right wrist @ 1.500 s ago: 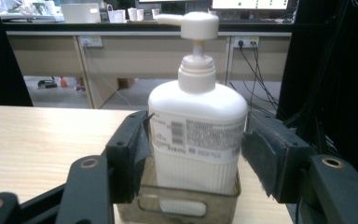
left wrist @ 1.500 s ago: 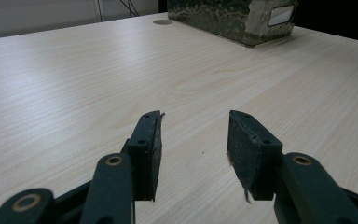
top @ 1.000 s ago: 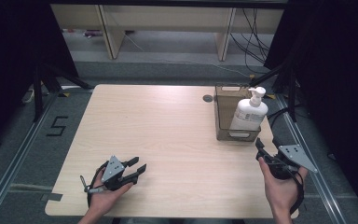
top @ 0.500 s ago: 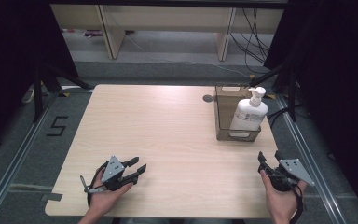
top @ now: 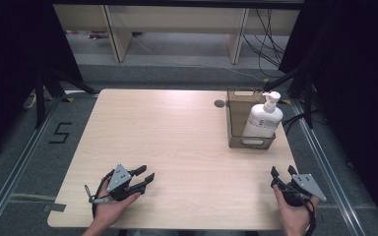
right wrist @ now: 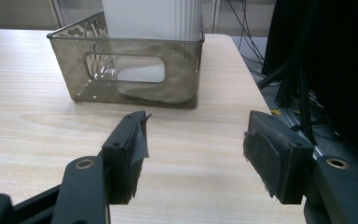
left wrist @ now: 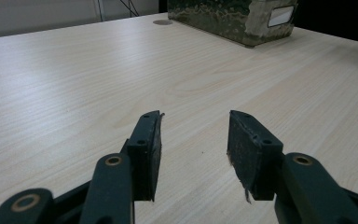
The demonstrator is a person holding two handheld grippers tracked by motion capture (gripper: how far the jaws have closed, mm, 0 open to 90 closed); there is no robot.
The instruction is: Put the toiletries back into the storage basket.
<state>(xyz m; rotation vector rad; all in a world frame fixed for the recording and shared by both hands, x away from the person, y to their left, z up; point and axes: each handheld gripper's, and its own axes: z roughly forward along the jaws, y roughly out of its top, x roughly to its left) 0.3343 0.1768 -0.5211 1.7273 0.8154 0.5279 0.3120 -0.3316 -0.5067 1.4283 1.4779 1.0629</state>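
Light wood covers the worktop (top: 177, 142), and grey floor lies all around it. Nearest, at the front edge, a hand holds each pair of tongs. The left tongs (top: 145, 174) sit low by the front left corner, jaws wide apart with nothing between them, pointing to the right and a bit away. The right tongs (top: 281, 171) sit by the front right corner, also wide apart and holding nothing, pointing away toward the bin (top: 251, 140).

Farther back, near the right edge, the clear brownish bin stands with its long side running away from the person. A white pump bottle (top: 263, 118) stands upright inside it, at the near end, with its pump on top and its spout pointing right. No words on the bottle can be read. In the right gripper view the bottle top is cut off. On the floor to the left, black tape makes a number 5 (top: 60, 132). Shelves at the back are dim.
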